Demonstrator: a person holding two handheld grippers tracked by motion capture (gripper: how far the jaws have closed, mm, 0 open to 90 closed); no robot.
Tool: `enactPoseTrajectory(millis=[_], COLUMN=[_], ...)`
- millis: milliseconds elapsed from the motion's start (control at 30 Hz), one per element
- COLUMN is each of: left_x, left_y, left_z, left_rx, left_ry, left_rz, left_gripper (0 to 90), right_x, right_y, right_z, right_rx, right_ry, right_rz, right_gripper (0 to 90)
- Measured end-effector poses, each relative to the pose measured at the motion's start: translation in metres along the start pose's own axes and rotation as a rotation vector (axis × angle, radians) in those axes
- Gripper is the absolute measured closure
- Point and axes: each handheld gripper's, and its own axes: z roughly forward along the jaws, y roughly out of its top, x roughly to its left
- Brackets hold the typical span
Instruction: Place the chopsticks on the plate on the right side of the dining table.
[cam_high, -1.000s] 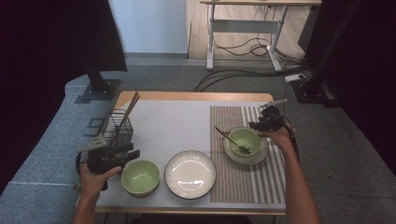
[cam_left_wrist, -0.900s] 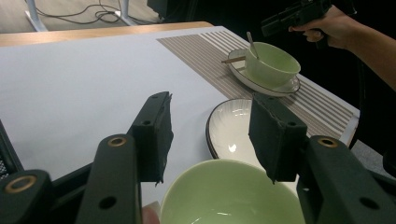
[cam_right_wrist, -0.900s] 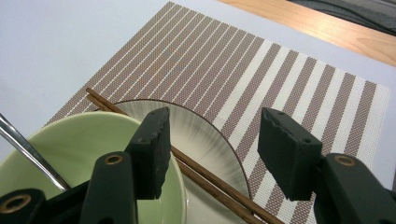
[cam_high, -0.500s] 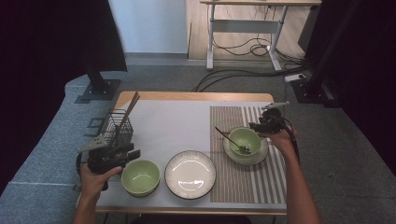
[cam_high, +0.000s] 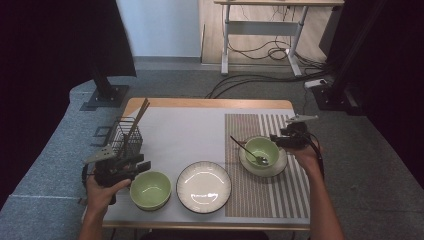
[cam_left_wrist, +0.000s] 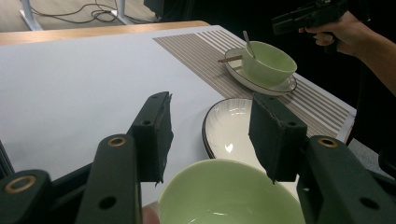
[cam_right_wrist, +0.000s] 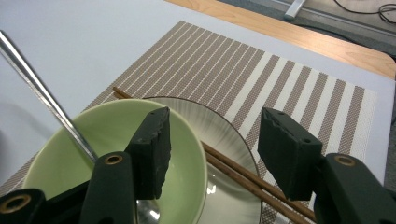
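Two grippers stood open, nothing between the jaws. The left gripper (cam_high: 131, 167) hung just beside the near green bowl (cam_high: 150, 189), next to the white plate (cam_high: 204, 186). The right gripper (cam_high: 279, 140) hovered by the far green bowl (cam_high: 261, 150), which held a spoon (cam_high: 248, 150), on its saucer (cam_high: 278, 165), chopsticks (cam_right_wrist: 243, 179) across.

green bowl (cam_right_wrist: 116, 154): glossy glaze | spoon (cam_right_wrist: 42, 105): shiny metal | chopsticks (cam_right_wrist: 243, 179): wood | placemat (cam_right_wrist: 261, 79): woven
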Motion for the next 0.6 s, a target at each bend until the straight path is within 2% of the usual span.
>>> enactPoseTrajectory(millis=[600], left_x=[0.003], left_y=[-0.003], left_z=[0.009], left_rx=[0.032], left_ry=[-0.009], left_rz=[0.004], left_gripper=[49.0], right_x=[0.014], right_y=[-0.027], right_z=[-0.026], right_rx=[-0.084], right_ry=[0.021], right_rz=[0.018], right_gripper=[44.4])
